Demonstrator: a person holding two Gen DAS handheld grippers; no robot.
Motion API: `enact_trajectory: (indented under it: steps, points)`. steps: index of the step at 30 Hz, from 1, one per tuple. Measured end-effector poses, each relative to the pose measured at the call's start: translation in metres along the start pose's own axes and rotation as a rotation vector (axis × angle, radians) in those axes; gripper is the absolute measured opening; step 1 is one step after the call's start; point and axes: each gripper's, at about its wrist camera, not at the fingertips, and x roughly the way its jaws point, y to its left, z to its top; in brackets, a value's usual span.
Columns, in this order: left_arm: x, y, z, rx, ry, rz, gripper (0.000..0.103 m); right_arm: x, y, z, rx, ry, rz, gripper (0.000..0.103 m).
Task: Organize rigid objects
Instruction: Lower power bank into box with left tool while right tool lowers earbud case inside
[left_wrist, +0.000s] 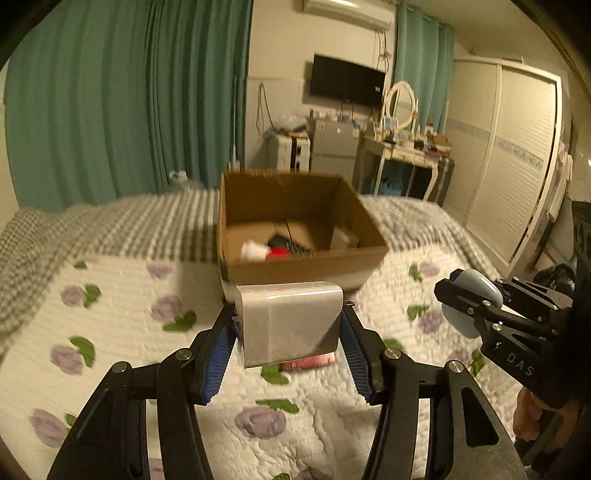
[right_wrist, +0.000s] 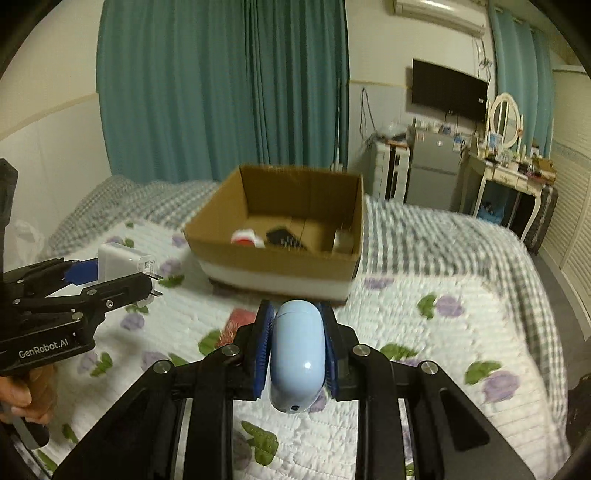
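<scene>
My left gripper (left_wrist: 290, 325) is shut on a white charger block (left_wrist: 290, 323) and holds it above the bed, just in front of the open cardboard box (left_wrist: 295, 264). It also shows in the right wrist view (right_wrist: 125, 264). My right gripper (right_wrist: 297, 347) is shut on a light blue oval case (right_wrist: 297, 354), held above the bed before the box (right_wrist: 273, 264); the case also shows in the left wrist view (left_wrist: 476, 302). Inside the box lie a white and red item (left_wrist: 258, 251) and a black item (left_wrist: 291, 243).
A small red packet (right_wrist: 240, 319) lies on the floral quilt (right_wrist: 424, 350) below the grippers. Teal curtains (left_wrist: 129, 103) hang behind the bed. A dressing table with a mirror (left_wrist: 400, 101), a small fridge and a wardrobe stand at the far right.
</scene>
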Motion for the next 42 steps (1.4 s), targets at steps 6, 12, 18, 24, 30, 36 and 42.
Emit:
enact_trajectory:
  steps: [6,12,18,24,30,36,42]
  points:
    - [-0.034,0.002,0.031,-0.015,-0.107,0.013,0.056,-0.034,0.006,0.033,-0.029,-0.090,0.001,0.024]
    - [-0.056,0.004,0.063,-0.019,-0.180,0.023,0.056,-0.057,0.013,0.071,-0.064,-0.178,0.004,0.024]
    - [-0.062,0.006,0.091,-0.011,-0.232,0.030,0.056,-0.072,0.017,0.108,-0.076,-0.260,0.008,0.024]
    - [-0.055,0.010,0.115,-0.006,-0.273,0.027,0.056,-0.072,0.023,0.140,-0.108,-0.315,0.007,0.024]
    - [-0.032,0.014,0.134,-0.003,-0.293,0.029,0.056,-0.050,0.019,0.164,-0.119,-0.332,-0.002,0.024]
    - [0.009,0.023,0.149,-0.019,-0.270,0.013,0.056,-0.005,0.006,0.178,-0.108,-0.303,0.003,0.024]
    - [0.071,0.029,0.152,-0.017,-0.189,0.007,0.056,0.056,-0.004,0.175,-0.112,-0.238,0.002,0.024]
